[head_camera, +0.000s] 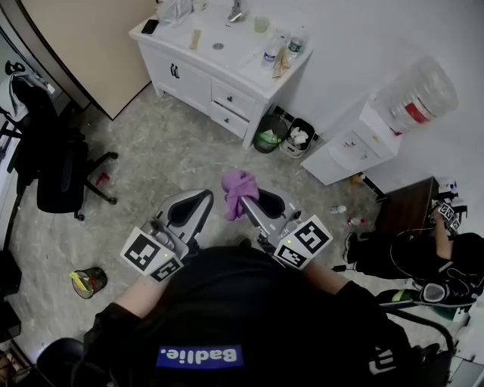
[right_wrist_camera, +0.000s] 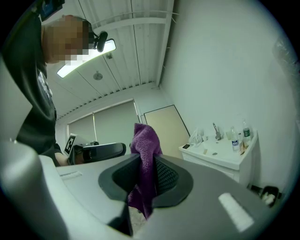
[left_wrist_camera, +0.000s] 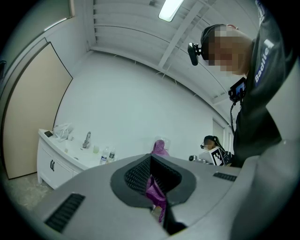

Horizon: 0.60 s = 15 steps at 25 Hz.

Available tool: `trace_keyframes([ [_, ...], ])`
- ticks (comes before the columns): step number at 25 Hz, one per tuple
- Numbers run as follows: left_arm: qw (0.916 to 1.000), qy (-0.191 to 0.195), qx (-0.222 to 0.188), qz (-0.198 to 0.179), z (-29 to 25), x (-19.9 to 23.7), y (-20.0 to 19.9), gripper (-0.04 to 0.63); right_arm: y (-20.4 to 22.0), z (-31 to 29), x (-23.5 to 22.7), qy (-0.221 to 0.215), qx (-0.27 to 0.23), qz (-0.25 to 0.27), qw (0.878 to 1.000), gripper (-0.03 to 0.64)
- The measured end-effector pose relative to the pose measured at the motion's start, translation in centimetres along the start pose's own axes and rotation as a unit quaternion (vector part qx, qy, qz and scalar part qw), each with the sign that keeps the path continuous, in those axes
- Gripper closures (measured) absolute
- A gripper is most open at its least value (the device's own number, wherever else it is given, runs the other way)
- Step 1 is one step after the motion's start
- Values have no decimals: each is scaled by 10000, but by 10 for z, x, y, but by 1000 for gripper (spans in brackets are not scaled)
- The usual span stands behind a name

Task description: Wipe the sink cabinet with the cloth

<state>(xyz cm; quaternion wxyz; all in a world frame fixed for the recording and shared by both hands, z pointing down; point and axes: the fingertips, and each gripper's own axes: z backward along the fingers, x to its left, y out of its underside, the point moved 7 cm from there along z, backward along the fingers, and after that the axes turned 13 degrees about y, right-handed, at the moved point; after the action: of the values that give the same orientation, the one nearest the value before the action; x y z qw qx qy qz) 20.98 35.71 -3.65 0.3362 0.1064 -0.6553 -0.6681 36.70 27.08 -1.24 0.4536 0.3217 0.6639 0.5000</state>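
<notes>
The white sink cabinet (head_camera: pixel 227 83) stands across the floor against the far wall, with a faucet (head_camera: pixel 236 10) and bottles (head_camera: pixel 283 49) on its top. It also shows in the left gripper view (left_wrist_camera: pixel 54 161) and the right gripper view (right_wrist_camera: pixel 220 157). My right gripper (head_camera: pixel 253 198) (right_wrist_camera: pixel 145 173) is shut on a purple cloth (head_camera: pixel 240 193) (right_wrist_camera: pixel 143 150), which sticks up above the jaws and hangs below them. My left gripper (head_camera: pixel 198 202) (left_wrist_camera: pixel 152 180) is held beside it, jaws together, apart from that cloth. A thin purple scrap (left_wrist_camera: pixel 155 193) shows between its pads.
A black office chair (head_camera: pixel 53 174) stands at the left. Two bins (head_camera: pixel 283 134) sit by the cabinet's right end, a water dispenser (head_camera: pixel 378 128) is further right. A small bin (head_camera: pixel 89 281) is near my left side. Another person (head_camera: pixel 423 257) sits on the floor at right.
</notes>
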Motion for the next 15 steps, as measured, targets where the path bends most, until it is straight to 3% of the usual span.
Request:
trace_keyframes([
  [15,9988,-430,-46,-214,-40,11,11,595,14,-4,-58,-87,271,-136,9995,557],
])
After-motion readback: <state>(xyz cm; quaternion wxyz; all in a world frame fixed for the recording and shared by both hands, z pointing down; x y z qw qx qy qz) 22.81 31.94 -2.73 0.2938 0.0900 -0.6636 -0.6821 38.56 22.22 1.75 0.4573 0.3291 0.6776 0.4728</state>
